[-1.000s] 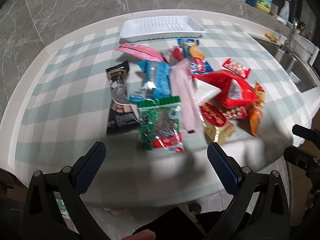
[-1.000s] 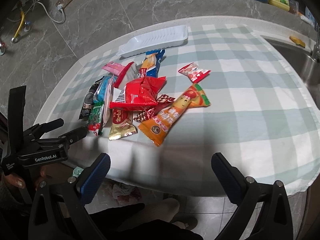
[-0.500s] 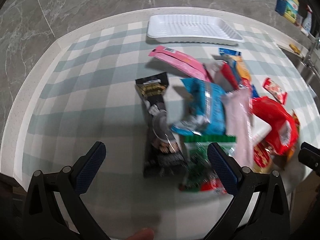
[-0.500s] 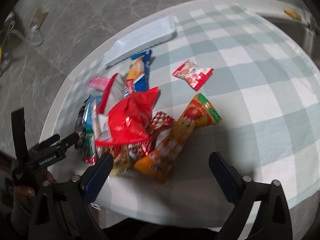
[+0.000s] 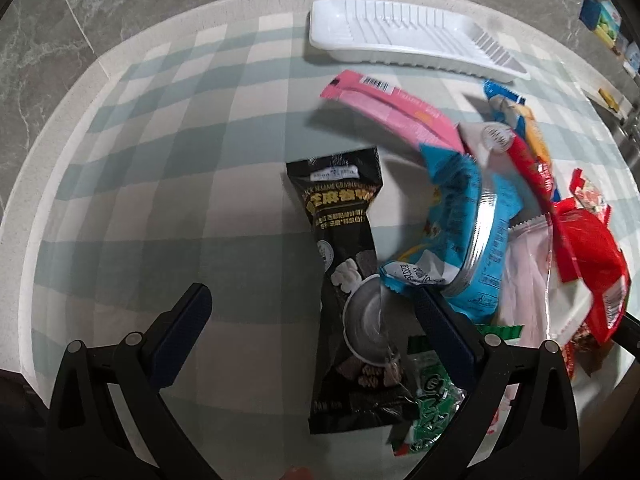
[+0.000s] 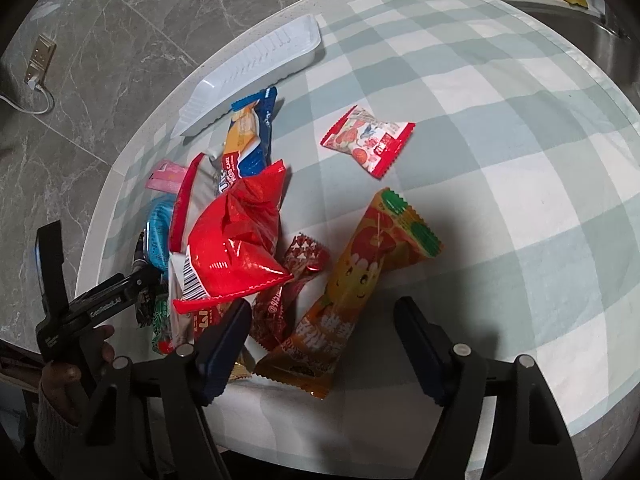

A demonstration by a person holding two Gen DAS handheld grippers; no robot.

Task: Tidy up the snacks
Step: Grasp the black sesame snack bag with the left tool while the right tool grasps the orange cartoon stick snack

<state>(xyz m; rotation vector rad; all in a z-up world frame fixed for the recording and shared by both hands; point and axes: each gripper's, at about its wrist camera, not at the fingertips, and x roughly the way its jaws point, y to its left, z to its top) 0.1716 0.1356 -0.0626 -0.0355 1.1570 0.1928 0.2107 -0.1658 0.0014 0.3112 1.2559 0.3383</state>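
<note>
A pile of snack packets lies on the checked tablecloth. My left gripper hangs open low over the black sesame packet, which lies lengthwise between its fingers, untouched. A blue packet and a green packet sit by its right finger. My right gripper straddles the lower end of the orange packet; its jaws are closing and the pads stand clear of the wrapper. A red bag lies by its left finger. The white tray at the far edge holds nothing.
A pink packet, a blue-orange cake packet and a small red-white packet lie nearer the tray. A steel sink borders the table at right. A hand holds the left gripper at the table's near-left edge.
My left gripper has slid left and down until the black packet lies between its fingers. My right gripper has rolled, sunk over the orange packet, and its jaws have narrowed.
</note>
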